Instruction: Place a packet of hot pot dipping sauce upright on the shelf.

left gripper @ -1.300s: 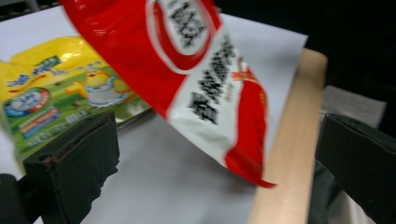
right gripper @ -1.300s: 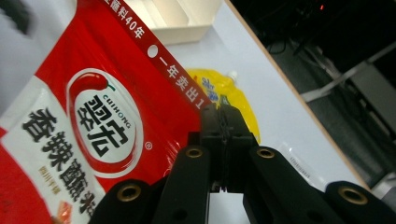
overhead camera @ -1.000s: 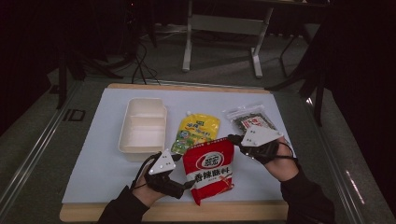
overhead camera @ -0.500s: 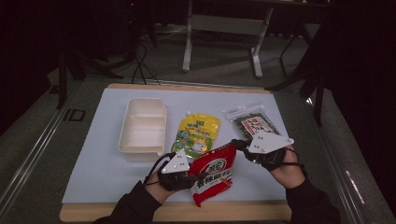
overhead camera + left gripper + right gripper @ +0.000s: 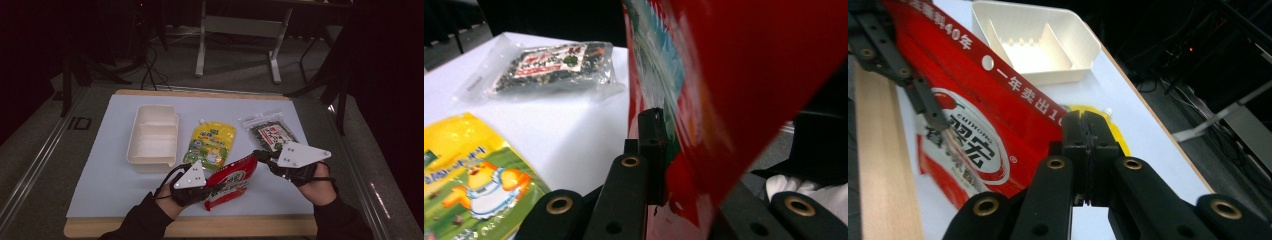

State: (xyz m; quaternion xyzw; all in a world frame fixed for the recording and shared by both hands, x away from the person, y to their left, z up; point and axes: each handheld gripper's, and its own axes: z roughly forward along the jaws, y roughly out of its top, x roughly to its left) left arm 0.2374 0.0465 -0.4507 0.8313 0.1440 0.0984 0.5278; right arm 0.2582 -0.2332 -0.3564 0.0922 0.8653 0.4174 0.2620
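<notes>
A red snack packet (image 5: 231, 176) with white print hangs tilted just above the table's front edge, held between both grippers. My left gripper (image 5: 216, 187) grips its lower left edge; its jaws have just been closing and now pinch the foil, seen close in the left gripper view where the packet (image 5: 744, 75) covers one jaw of the gripper (image 5: 666, 150). My right gripper (image 5: 256, 154) is shut on the packet's upper right corner. In the right gripper view its jaws (image 5: 1085, 125) clamp the red packet (image 5: 973, 125), with the left gripper (image 5: 923, 100) on the far edge.
A white two-compartment tray (image 5: 152, 112) stands at the left of the white mat. A yellow pouch (image 5: 212, 142) lies in the middle and a clear seaweed pack (image 5: 270, 131) at the right. The wooden table edge (image 5: 200, 227) runs along the front.
The left gripper's jaws closed on the packet's edge. The packet, flat on the mat before, rose and tilted. Both hands moved up and slightly right.
</notes>
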